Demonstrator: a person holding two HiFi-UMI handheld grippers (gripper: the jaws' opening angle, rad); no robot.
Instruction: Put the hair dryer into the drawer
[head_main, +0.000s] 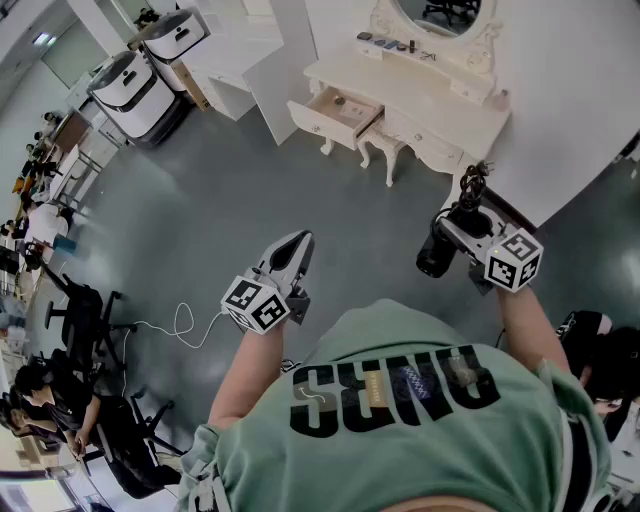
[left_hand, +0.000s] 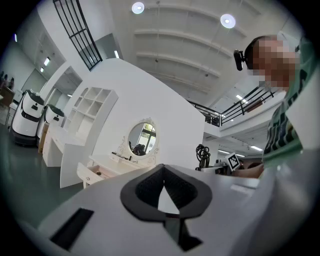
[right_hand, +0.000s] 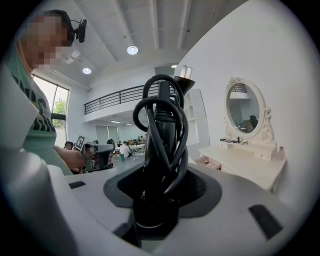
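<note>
Hair dryer held, drawer open ahead.
Left gripper (head_main: 300, 240) jaws are closed on nothing. Right gripper (head_main: 458, 215) jaws grip the hair dryer (head_main: 436, 256); its cord-wrapped handle hides their tips. The drawer (head_main: 318, 122) stands well beyond both.

Right hand-held gripper (right_hand: 161, 196) tight around the black, cord-wrapped hair dryer (right_hand: 162, 130), white dressing table (right_hand: 245, 167) with oval mirror (right_hand: 248, 112) beyond
</note>
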